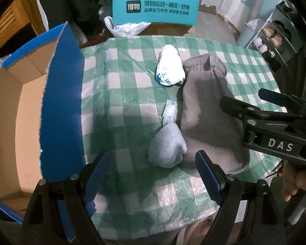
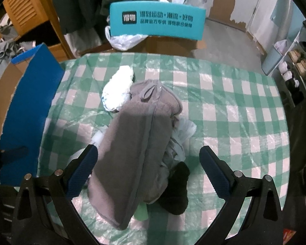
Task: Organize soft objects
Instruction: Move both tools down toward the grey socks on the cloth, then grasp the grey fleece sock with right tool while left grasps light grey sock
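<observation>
A long grey-brown fleece cloth (image 1: 210, 110) lies on the checked table; it also shows in the right wrist view (image 2: 132, 147). A light grey balled sock (image 1: 167, 147) sits at its left end. A white printed bundle (image 1: 170, 68) lies further back, also in the right view (image 2: 117, 89). A black sock (image 2: 177, 187) and pale fabric (image 2: 181, 130) lie beside the cloth. My left gripper (image 1: 153, 173) is open, just short of the grey sock. My right gripper (image 2: 149, 167) is open, its jaws either side of the cloth; it shows in the left view (image 1: 253, 100).
An open blue cardboard box (image 1: 61, 106) stands at the table's left edge, also in the right view (image 2: 28, 110). A teal chair back (image 1: 155, 8) and a plastic bag (image 1: 124, 28) are behind the table. A shoe rack (image 1: 275, 40) stands at right.
</observation>
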### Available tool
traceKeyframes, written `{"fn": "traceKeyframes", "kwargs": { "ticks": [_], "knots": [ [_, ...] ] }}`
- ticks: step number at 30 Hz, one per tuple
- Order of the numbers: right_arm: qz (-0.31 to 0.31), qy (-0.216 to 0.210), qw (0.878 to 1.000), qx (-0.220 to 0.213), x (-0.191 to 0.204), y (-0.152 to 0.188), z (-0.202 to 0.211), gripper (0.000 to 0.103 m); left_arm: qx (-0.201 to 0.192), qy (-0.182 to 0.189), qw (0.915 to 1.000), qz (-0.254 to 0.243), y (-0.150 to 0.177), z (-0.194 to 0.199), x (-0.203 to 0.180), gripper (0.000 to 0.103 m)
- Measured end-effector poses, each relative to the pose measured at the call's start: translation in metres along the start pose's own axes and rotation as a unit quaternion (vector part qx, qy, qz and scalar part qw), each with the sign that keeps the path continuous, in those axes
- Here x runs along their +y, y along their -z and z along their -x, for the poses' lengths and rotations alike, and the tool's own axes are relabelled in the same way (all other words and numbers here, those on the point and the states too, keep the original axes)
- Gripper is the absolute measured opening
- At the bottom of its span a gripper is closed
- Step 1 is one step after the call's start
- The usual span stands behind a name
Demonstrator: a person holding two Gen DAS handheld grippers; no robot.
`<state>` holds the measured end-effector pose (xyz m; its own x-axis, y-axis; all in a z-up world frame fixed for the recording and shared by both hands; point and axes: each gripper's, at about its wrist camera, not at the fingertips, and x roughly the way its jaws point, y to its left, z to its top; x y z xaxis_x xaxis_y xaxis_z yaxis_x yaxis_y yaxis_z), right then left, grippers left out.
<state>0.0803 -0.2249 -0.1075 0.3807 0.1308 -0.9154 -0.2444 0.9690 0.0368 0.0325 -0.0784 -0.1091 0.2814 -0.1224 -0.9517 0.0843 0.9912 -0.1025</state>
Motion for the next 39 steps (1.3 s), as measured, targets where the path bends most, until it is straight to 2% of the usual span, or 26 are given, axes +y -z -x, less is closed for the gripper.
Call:
{"fn": "traceKeyframes", "kwargs": {
  "ticks": [6,9,12,17,18,19,20,26,27,31,37,39],
  "knots": [
    [0.004,0.0,1.0,0.026,0.001,0.003,-0.02,0.095,0.019,0.002,0.9998,0.0,0.001,-0.015,-0.001,0.086],
    [0.009,-0.002,0.999,0.041,0.003,0.004,-0.029,0.084,0.026,0.004,0.9996,-0.001,0.002,-0.022,-0.001,0.086],
    [0.011,-0.006,0.999,0.053,0.004,0.007,-0.036,0.077,0.032,0.006,0.9995,-0.004,0.003,-0.028,-0.002,0.086],
    [0.016,0.002,0.998,0.058,0.005,0.01,-0.041,0.053,0.04,0.015,0.9991,0.002,0.002,-0.037,-0.002,0.086],
    [0.015,0.0,0.998,0.057,0.004,0.01,-0.04,0.044,0.042,0.02,0.9989,0.005,0.001,-0.039,-0.002,0.086],
    [0.012,-0.007,0.998,0.055,0.003,0.01,-0.039,0.03,0.043,0.021,0.9988,0.008,0.001,-0.041,-0.001,0.086],
    [0.007,-0.014,0.998,0.054,0.001,0.009,-0.037,0.026,0.045,0.024,0.9986,0.011,0.0,-0.043,-0.001,0.086],
    [-0.01,-0.025,0.999,0.041,-0.007,0.007,-0.026,0.019,0.051,0.037,0.9978,0.022,0.0,-0.05,-0.001,0.086],
    [-0.011,-0.026,0.999,0.039,-0.007,0.006,-0.024,0.019,0.051,0.038,0.9978,0.021,0.0,-0.051,-0.001,0.082],
    [-0.016,-0.036,0.999,0.031,-0.009,0.005,-0.017,0.019,0.062,0.044,0.9969,0.019,-0.001,-0.058,-0.004,0.054],
    [-0.025,-0.046,0.999,0.016,-0.014,0.001,-0.006,0.018,0.055,0.052,0.9968,0.026,0.0,-0.059,-0.004,0.031],
    [-0.028,-0.048,0.998,0.011,-0.015,0.0,-0.003,0.018,0.051,0.057,0.9967,0.027,-0.001,-0.057,-0.002,0.027]
  ]
}}
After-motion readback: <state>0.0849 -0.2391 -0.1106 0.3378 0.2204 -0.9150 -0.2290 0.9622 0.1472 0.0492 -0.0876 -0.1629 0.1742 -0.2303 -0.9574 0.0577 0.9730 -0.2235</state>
